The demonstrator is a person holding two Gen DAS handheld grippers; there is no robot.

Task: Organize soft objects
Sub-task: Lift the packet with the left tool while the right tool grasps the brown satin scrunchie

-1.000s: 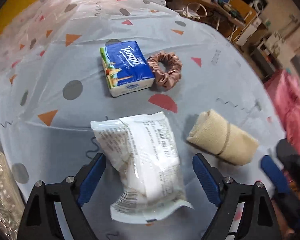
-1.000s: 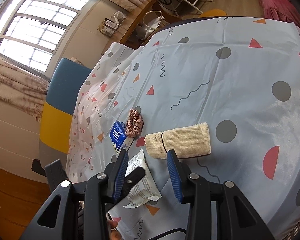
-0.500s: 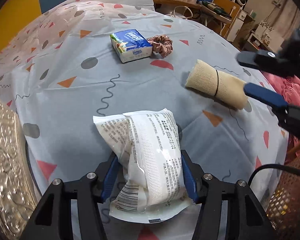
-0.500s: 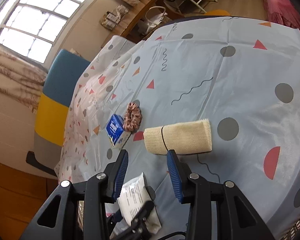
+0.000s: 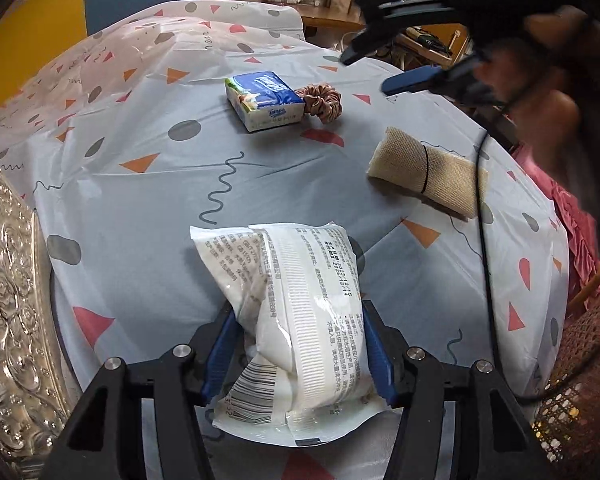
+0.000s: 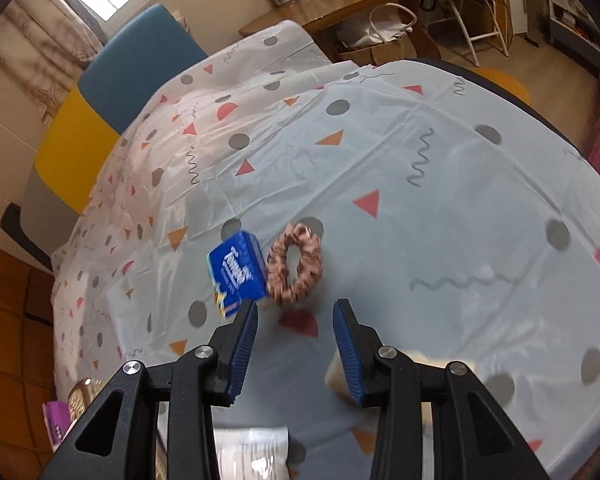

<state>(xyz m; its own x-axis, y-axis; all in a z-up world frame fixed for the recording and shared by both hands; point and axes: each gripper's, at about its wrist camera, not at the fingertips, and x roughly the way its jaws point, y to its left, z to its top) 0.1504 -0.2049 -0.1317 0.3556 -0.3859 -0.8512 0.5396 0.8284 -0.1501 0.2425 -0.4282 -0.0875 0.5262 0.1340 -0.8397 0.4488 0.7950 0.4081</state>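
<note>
A round table wears a pale tablecloth point(image 5: 148, 200) dotted with orange and red triangles, grey spots and squiggly lines, and a blue and yellow chair point(image 6: 112, 92) stands at its far side. At the near edge, the left gripper point(image 5: 298, 346) squeezes a puffy white packet point(image 5: 296, 312) with small black print and a barcode, its blue pads pressed on both sides. Farther off, a blue tissue pack point(image 5: 266, 100) touches a pink-brown scrunchie point(image 5: 322, 100), a rolled beige cloth point(image 5: 424, 176) with a black band lies to the right, and the right gripper point(image 6: 296, 344) hangs above the table just near the scrunchie, its fingers apart with nothing between them.
</note>
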